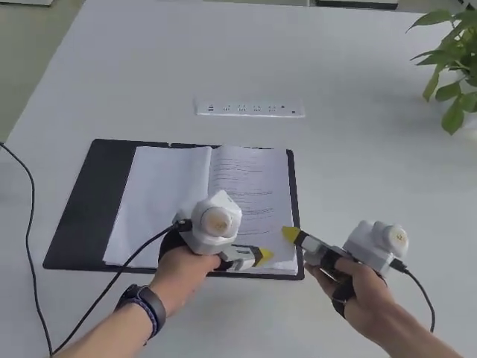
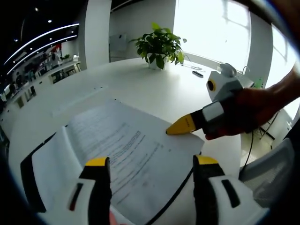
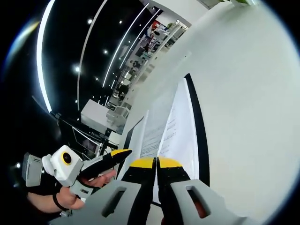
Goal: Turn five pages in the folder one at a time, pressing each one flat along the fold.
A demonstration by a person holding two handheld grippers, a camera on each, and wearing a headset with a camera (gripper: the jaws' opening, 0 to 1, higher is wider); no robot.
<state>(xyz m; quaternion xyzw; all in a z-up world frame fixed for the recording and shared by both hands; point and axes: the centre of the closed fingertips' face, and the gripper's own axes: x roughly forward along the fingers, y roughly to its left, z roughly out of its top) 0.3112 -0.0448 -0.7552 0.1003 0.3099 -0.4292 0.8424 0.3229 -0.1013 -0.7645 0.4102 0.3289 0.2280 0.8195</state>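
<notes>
A white counter holds an open black folder, its fold running away from the person. The printed right-hand page lies flat. A plant and power strip sit well clear beyond. The right claw, jaws together, touches that page's near right corner, likeliest to lift it leftward. The left claw, jaws apart, hovers over the page's near edge.

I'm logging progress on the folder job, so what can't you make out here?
Printed page text: too small in the head view, smeared in the left gripper view.
Whether the shut right tongs pinch a sheet: their own tips hide it.
Folder near edge: behind the left hand, head view.
Turned pages: edges too fine to count.
</notes>
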